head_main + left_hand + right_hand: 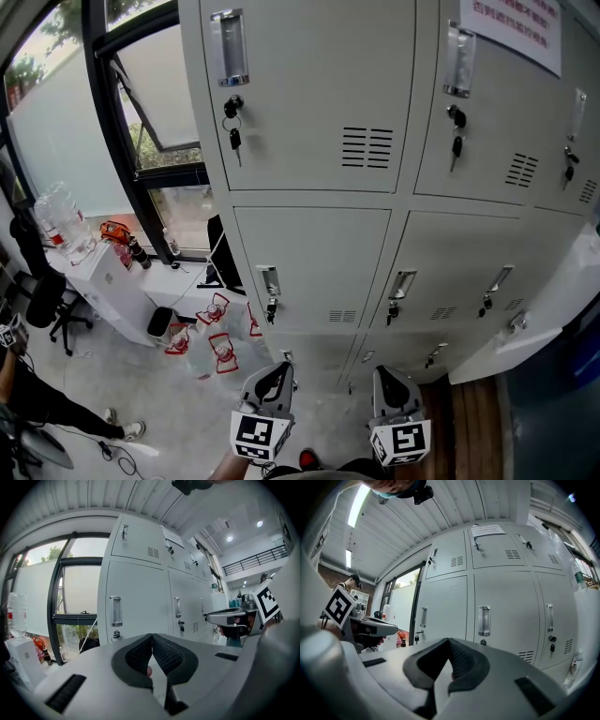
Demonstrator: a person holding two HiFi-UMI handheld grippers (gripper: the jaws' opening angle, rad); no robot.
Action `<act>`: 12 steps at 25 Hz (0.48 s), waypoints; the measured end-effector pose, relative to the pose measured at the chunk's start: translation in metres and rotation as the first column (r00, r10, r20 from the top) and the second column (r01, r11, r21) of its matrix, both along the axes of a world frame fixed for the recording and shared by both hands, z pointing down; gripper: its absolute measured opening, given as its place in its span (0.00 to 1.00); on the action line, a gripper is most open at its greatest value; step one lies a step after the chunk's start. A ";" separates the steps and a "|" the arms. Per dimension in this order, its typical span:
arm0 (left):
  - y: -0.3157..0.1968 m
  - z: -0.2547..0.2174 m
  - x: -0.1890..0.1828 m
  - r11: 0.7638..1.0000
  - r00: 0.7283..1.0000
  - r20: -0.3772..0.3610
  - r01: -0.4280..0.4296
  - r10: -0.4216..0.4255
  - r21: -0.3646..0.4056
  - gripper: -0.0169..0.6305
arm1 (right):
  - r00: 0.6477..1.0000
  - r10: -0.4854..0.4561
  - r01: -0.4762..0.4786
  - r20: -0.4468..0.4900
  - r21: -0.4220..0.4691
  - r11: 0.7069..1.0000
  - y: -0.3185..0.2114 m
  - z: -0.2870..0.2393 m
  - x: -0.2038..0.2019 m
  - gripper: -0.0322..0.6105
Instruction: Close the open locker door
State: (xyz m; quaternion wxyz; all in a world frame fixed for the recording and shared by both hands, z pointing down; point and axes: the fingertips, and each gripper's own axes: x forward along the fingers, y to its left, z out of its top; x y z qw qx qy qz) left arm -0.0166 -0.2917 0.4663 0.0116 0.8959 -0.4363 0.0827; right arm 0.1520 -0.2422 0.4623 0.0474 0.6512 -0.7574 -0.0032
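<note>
- Open door (553, 309): at the lower right end of the locker bank (309, 94), a pale panel stands swung out from the front face, its latch handle (516, 323) turned toward the camera. It sits at the frame's edge under heavy lens bend, so which side carries the hinge is probably not readable from here.
- Rest of the locker bank: the other fronts look flush; keys (233, 122) dangle from several locks; a paper notice (511, 28) is stuck on the bank's upper right.
- Right gripper (392, 382): low before the foot of the locker bank, short of the open door and apart from it. Tongs pressed together (449, 643), nothing pinched.
- Left gripper (274, 380): just beside the right one, further toward the bank's left end. Tongs likewise pressed together (152, 639), nothing between them.
- Judgement: the door is not shut, and neither gripper touches it. The right gripper is the nearer one to use.
- Doing it well: keep the tongs together and use the blunt tips as a pusher. Set them on the door's outer face near the free edge by the handle, where leverage is best. Follow the door's arc instead of shoving straight in. Ease off near the frame, then press until the panel sits flush with the bank.
- Watch: hanging keys on neighbouring fronts could snag; keep the left gripper out of the swing.
- Left of the locker bank: a window (150, 84) and packs of bottles (217, 347) on the floor, outside the door's path.
</note>
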 end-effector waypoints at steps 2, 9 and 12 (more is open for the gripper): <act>0.001 0.001 -0.001 1.000 1.000 0.000 0.002 -0.002 -0.002 0.06 | 1.000 0.001 -0.001 -0.003 0.004 1.000 0.000 0.000 -0.001 0.08; 0.001 0.002 -0.002 1.000 1.000 -0.002 0.005 -0.005 -0.005 0.06 | 1.000 -0.010 0.010 -0.005 0.001 1.000 0.000 0.002 -0.006 0.08; 0.002 0.002 -0.003 1.000 1.000 -0.002 0.005 -0.005 -0.006 0.06 | 1.000 -0.015 0.015 -0.012 0.006 1.000 0.000 -0.001 -0.009 0.08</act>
